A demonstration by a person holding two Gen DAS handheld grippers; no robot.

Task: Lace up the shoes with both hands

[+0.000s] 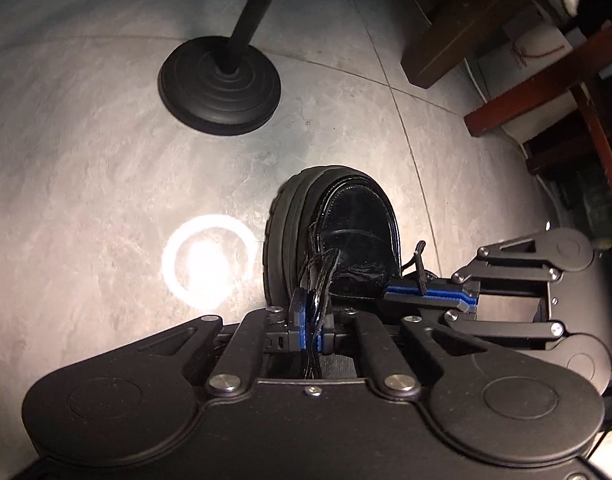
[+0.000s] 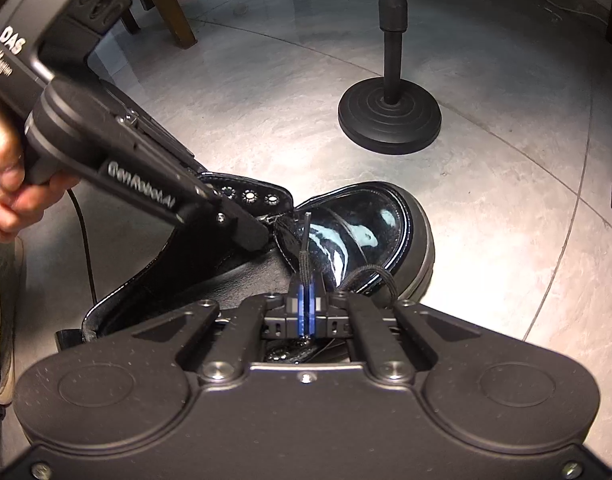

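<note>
A glossy black boot [image 2: 358, 228] lies on the grey floor, toe pointing away; it also shows in the left wrist view [image 1: 346, 232]. My left gripper [image 1: 312, 312] is shut on the boot's eyelet flap [image 1: 324, 280]; in the right wrist view its body [image 2: 145, 168] reaches down to the flap with metal eyelets [image 2: 249, 196]. My right gripper [image 2: 306, 300] is shut on the black lace [image 2: 305, 256], whose stiff tip sticks up above the pads. In the left wrist view the right gripper [image 1: 426, 294] comes in from the right with the lace end [image 1: 420, 264] across its blue pads.
A black round stand base with a pole [image 1: 219, 84] stands on the floor beyond the boot, also in the right wrist view [image 2: 390, 114]. Wooden furniture legs [image 1: 458, 28] are at the far right. A bright light reflection [image 1: 209, 260] lies left of the boot.
</note>
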